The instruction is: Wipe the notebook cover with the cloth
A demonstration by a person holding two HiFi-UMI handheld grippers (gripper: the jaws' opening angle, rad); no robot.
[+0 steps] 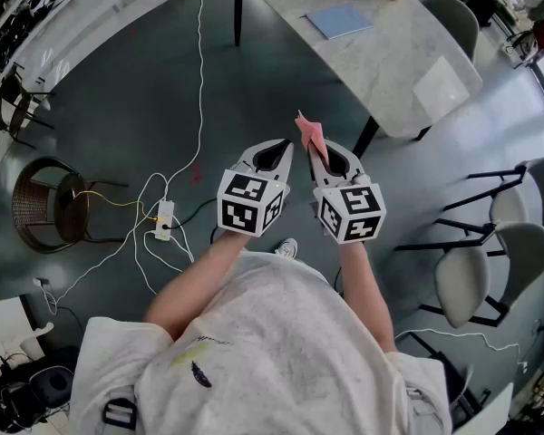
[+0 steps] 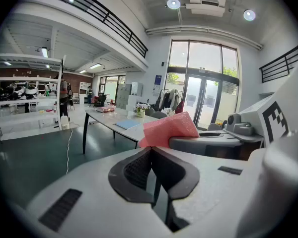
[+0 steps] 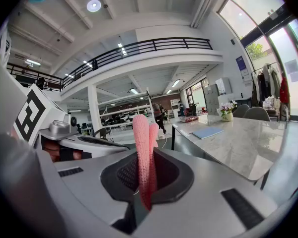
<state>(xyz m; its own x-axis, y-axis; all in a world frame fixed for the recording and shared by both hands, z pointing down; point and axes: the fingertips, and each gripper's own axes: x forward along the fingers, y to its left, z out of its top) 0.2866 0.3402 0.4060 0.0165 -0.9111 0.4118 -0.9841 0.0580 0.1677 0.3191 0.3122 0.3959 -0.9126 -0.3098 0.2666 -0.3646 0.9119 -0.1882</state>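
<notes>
Nearest the camera, a person in a pale shirt holds both grippers side by side in the air over the dark floor (image 1: pixel 100 107). The left tongs (image 1: pixel 283 149) are pressed together with nothing between them, as the left gripper view confirms (image 2: pixel 152 151). Just to their right, the right tongs (image 1: pixel 315 152) are clamped on a folded pink cloth (image 1: pixel 309 132). The cloth stands up out of the jaws in the right gripper view (image 3: pixel 141 148) and shows as a pink corner in the left gripper view (image 2: pixel 169 129). Below and to the left, a white power strip (image 1: pixel 164 220) lies on the floor among cables. Farther off to the right stands a marble bench (image 1: pixel 408 71), well apart from both grippers. The blue notebook (image 1: pixel 340 20) lies flat on its far part, visible also from the right gripper view (image 3: pixel 207 132).
</notes>
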